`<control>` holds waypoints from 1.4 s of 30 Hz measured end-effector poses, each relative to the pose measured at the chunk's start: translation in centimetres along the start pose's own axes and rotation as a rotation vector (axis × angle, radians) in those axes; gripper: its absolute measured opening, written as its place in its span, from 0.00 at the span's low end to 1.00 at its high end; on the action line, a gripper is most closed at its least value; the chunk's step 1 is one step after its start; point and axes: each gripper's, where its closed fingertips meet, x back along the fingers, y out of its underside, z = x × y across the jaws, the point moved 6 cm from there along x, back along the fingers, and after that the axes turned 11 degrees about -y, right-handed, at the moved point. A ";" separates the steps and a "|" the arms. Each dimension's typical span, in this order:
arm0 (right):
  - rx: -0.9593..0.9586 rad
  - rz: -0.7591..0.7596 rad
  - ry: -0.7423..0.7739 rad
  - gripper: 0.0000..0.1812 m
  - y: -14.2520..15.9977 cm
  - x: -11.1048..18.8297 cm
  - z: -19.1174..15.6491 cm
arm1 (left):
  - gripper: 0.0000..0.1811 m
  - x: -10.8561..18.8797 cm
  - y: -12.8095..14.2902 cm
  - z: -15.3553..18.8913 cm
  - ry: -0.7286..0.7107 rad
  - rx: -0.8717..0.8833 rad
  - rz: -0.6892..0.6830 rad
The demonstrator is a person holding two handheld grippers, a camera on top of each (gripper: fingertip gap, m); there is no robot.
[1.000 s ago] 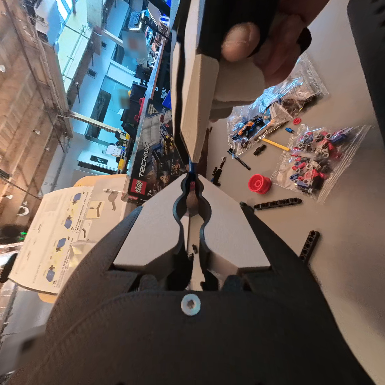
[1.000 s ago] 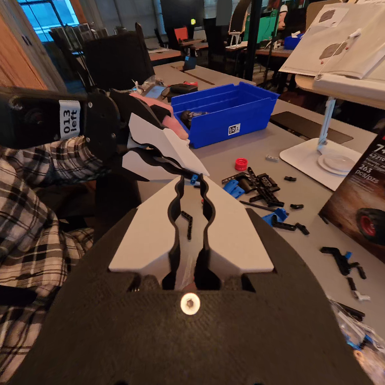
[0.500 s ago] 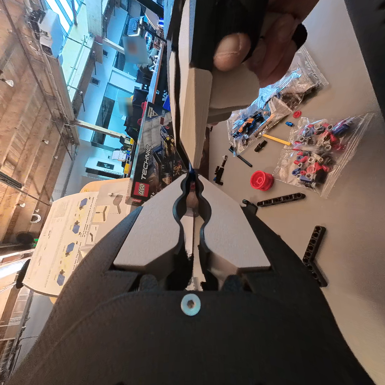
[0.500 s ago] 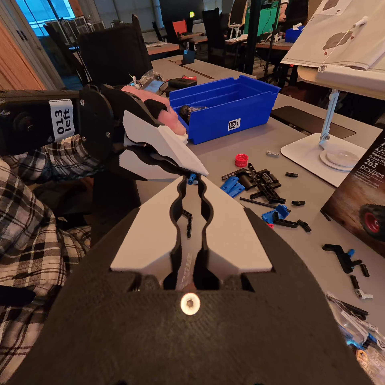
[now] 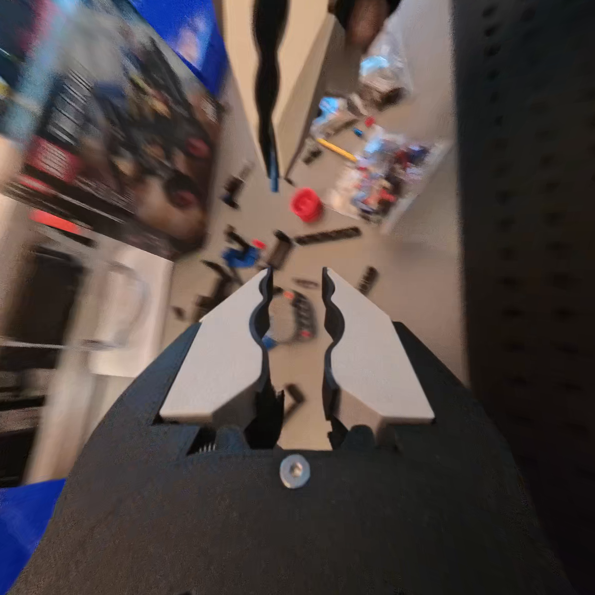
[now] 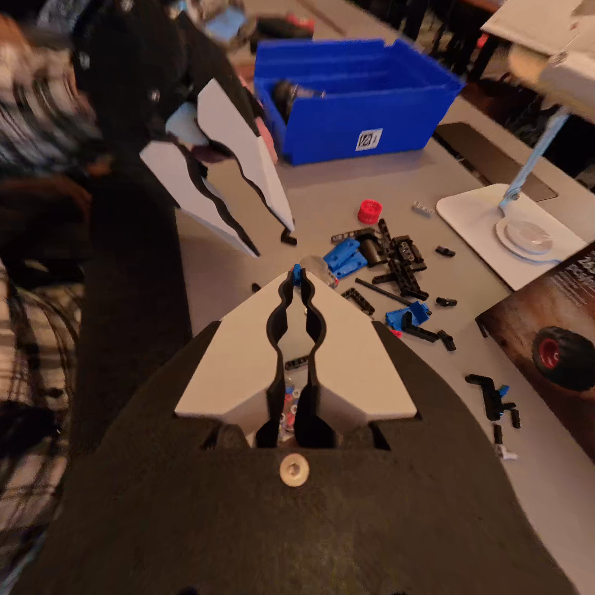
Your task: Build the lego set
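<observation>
My right gripper (image 6: 297, 278) is shut on a small blue pin (image 6: 297, 273) at its fingertips, held above the grey table (image 6: 231, 283). My left gripper (image 6: 273, 240) is open and empty, up and to the left of the pin and apart from it. In the blurred left wrist view my left gripper (image 5: 297, 277) stands open over loose black and blue parts. The right gripper (image 5: 272, 164) hangs ahead of it with the blue pin (image 5: 273, 177) sticking out of its tips. A part-built black and blue assembly (image 6: 386, 254) lies on the table.
A blue bin (image 6: 354, 106) stands at the back, a red wheel hub (image 6: 369, 211) before it. A white stand base (image 6: 502, 231) and the set's box (image 6: 547, 338) are on the right. Bags of small parts (image 5: 383, 180) lie beyond a second red hub (image 5: 306, 204). A black L-beam (image 6: 358, 299) lies nearby. Spacing between my two grippers at the tips: around 6 centimetres.
My left gripper has opened, let go of the blue pin and swung away. My right gripper has shut on the pin and now holds it alone.
</observation>
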 end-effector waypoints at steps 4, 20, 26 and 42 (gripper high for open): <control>0.082 -0.183 -0.070 0.01 1.6 -3.2 -0.2 | 0.18 -0.6 3.7 2.8 0.138 0.107 -0.135; 0.230 -0.507 -0.233 0.01 4.3 -8.8 -0.1 | 0.03 -3.7 6.1 4.8 0.152 0.083 -0.191; 0.249 -0.587 -0.281 0.01 4.8 -9.3 -0.1 | 0.03 -4.1 5.9 4.9 0.168 0.090 -0.157; 0.278 -0.784 -0.355 0.01 4.6 -10.2 0.4 | 0.03 -4.2 6.3 4.8 0.193 0.149 -0.092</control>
